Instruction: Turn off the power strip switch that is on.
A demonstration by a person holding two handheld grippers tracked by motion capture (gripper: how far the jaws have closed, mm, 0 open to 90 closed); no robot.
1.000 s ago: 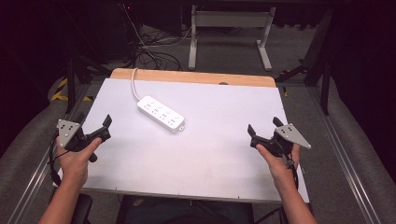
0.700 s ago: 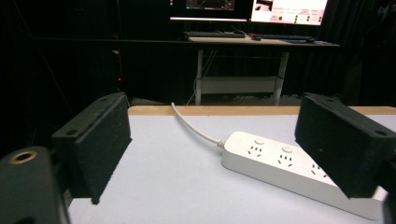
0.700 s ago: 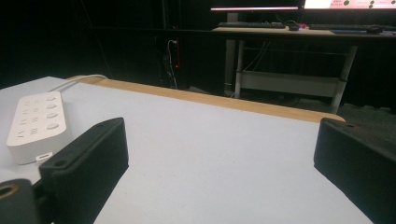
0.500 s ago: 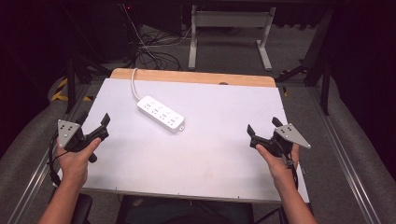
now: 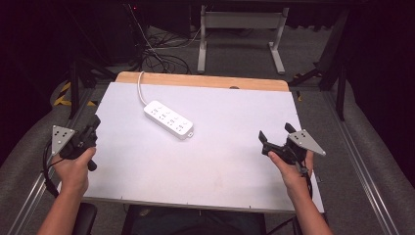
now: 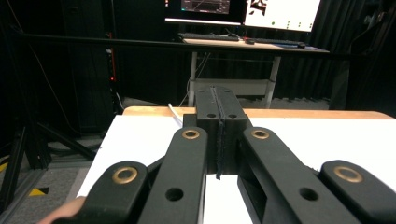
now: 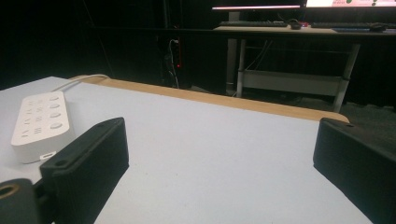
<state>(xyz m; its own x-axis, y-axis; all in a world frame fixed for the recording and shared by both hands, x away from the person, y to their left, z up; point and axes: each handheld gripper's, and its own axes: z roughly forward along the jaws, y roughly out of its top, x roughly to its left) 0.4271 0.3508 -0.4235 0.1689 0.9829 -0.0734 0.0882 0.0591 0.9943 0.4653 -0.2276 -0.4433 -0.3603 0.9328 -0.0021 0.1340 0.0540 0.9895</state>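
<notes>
Nearest, the left gripper [image 5: 93,128] at 8 o'clock has jaws pressed together; the right gripper [image 5: 275,137] at 4 o'clock is spread, empty. Farther, toward 11 o'clock on the desk [image 5: 225,161], lies the white power strip [image 5: 169,119]; no legible writing.

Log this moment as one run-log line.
left tool: shut, empty, at table's left edge | right tool: open, empty, above white table | white plastic power strip: flat, far-left, untouched
</notes>
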